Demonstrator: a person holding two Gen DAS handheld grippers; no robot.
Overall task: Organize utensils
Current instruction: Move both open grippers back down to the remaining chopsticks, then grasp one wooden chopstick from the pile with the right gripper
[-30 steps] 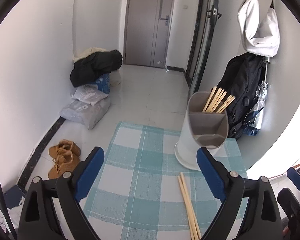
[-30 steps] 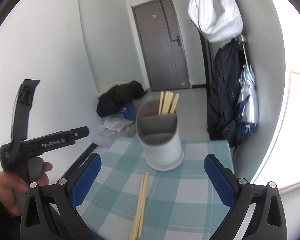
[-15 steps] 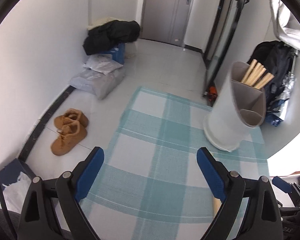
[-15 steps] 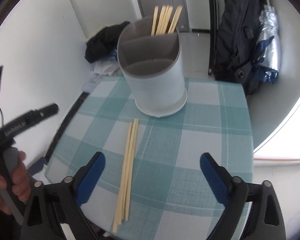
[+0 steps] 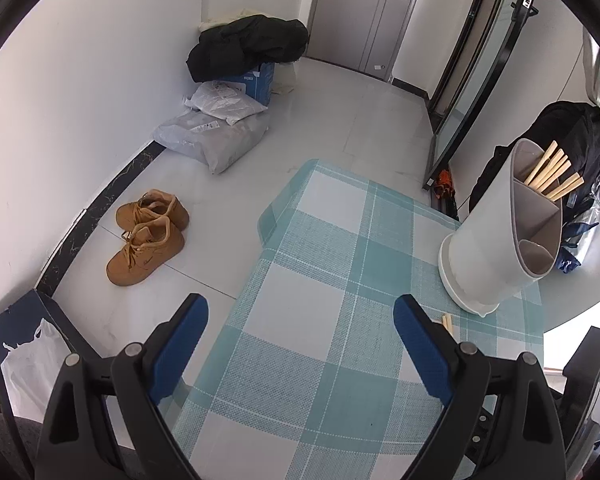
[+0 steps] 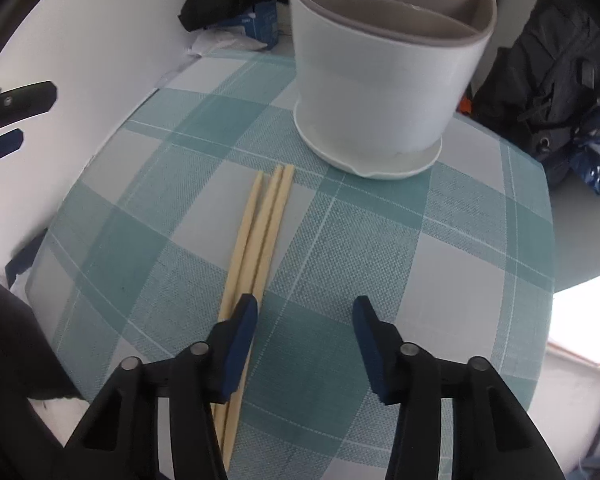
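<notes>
**A:** Where are the loose chopsticks (image 6: 260, 236)?

**B:** Flat on the checked tablecloth (image 6: 400, 248), side by side, their far tips just short of the white holder (image 6: 384, 80). I'd guess they lie lengthwise toward it so they can be lifted and tipped straight in.

**A:** And the right gripper (image 6: 304, 312)?

**B:** Low over the cloth, jaws closing, nothing between them; its left pad sits over the sticks (so the bundle is beside the gap, not in it).

**A:** The left gripper (image 5: 300, 320)?

**B:** Jaws wide, empty, over bare cloth, probably waiting its turn.

**A:** What can't you make out?

**B:** The sticks' near ends vanish under the right gripper. The holder's rear compartment already has chopsticks (image 5: 552, 172); in the right view only their tips show. The front compartments' floors are hidden.
</notes>
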